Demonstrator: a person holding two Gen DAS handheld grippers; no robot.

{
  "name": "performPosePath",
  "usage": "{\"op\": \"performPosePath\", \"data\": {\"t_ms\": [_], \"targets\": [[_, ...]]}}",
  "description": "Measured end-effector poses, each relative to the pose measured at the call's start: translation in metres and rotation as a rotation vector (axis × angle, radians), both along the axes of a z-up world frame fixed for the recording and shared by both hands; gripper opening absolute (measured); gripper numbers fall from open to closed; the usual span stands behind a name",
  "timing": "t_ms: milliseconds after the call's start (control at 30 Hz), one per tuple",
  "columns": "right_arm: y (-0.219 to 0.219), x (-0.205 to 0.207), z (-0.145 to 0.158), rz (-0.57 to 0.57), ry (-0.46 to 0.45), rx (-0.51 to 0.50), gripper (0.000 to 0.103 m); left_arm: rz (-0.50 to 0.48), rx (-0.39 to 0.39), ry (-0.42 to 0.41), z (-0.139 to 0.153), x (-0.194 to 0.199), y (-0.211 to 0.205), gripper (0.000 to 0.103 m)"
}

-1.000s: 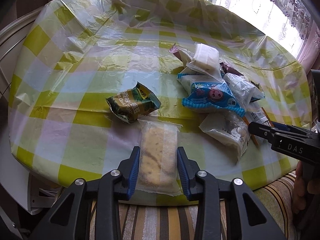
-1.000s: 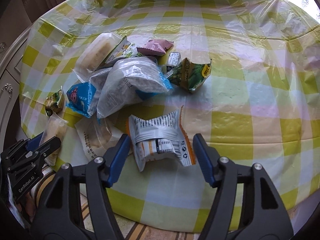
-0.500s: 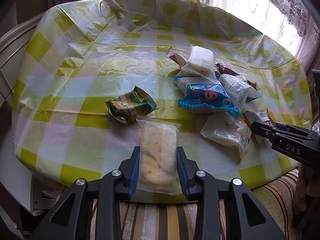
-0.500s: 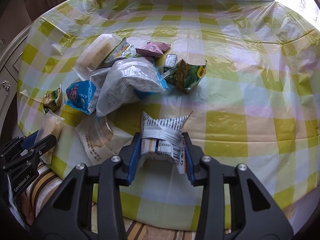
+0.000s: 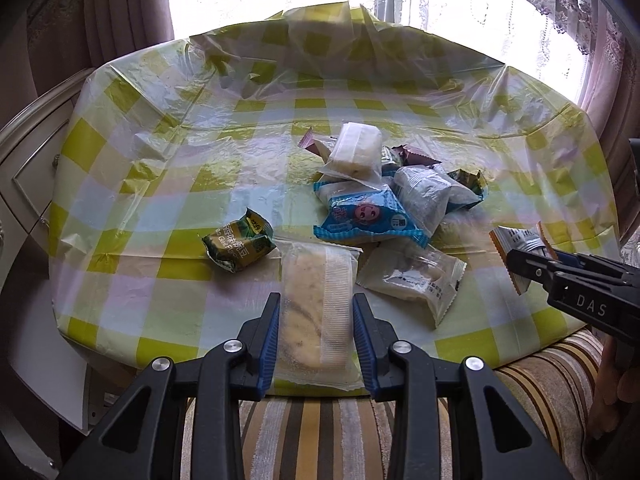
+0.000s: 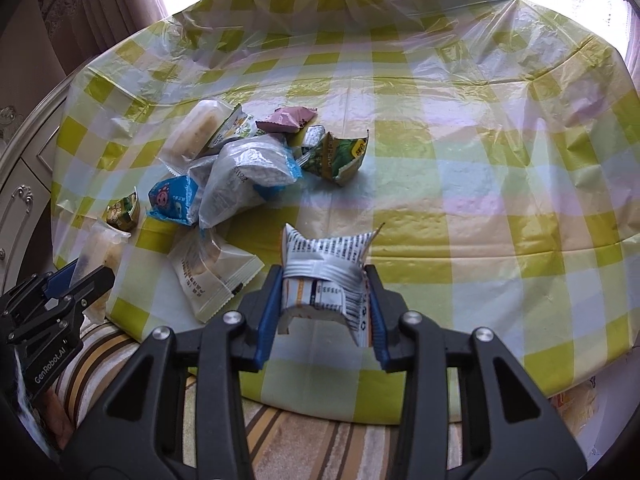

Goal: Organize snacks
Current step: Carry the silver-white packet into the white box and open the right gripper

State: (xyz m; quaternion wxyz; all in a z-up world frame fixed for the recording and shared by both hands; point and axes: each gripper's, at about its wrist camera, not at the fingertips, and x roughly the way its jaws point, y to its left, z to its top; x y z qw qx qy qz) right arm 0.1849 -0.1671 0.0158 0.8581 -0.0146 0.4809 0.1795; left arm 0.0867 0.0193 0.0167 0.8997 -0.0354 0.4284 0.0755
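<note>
The heap of snack packets [image 5: 384,196] is sitting mid-bench [image 5: 160,168], with a lone bean packet [image 5: 238,244] lying apart to its left. The cake bar [image 5: 316,308] is sitting between the left claw [image 5: 314,334] pads at the near edge, and off to its right the printed packet [image 6: 326,276] is sitting pinched in the right claw [image 6: 324,308].

Black two-finger grippers [image 5: 314,334] [image 6: 325,308], blue pads, silver screws, white "DAS" and "GenRobot.AI" lettering

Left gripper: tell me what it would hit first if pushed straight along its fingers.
The left gripper is shut on a clear-wrapped cake. Its far end would probably reach the blue cartoon packet at the pile's edge first; depth is uncertain.
</note>
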Motion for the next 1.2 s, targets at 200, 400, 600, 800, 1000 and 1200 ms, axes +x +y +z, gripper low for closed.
{"op": "performPosePath", "data": {"t_ms": [200, 400, 600, 800, 1000, 1200], "targets": [[-0.018, -0.008, 0.007, -0.024, 0.002, 0.016, 0.043, -0.049, -0.011, -0.013, 0.011, 0.001, -0.021, 0.035], [-0.047, -0.016, 0.015, -0.052, 0.005, 0.048, 0.043, -0.142, -0.047, -0.025, 0.021, 0.006, -0.058, 0.035], [-0.087, -0.027, 0.023, -0.109, -0.010, 0.067, 0.043, -0.241, -0.076, -0.036, 0.028, 0.012, -0.100, 0.035], [-0.130, -0.037, 0.024, -0.178, -0.017, 0.052, 0.043, -0.341, -0.089, -0.036, 0.033, 0.019, -0.141, 0.035], [-0.175, -0.047, 0.020, -0.256, -0.011, 0.030, 0.043, -0.449, -0.118, -0.025, 0.034, 0.023, -0.185, 0.035], [-0.219, -0.054, 0.014, -0.342, -0.007, 0.000, 0.043, -0.573, -0.164, 0.017, 0.030, 0.028, -0.228, 0.035]]}}
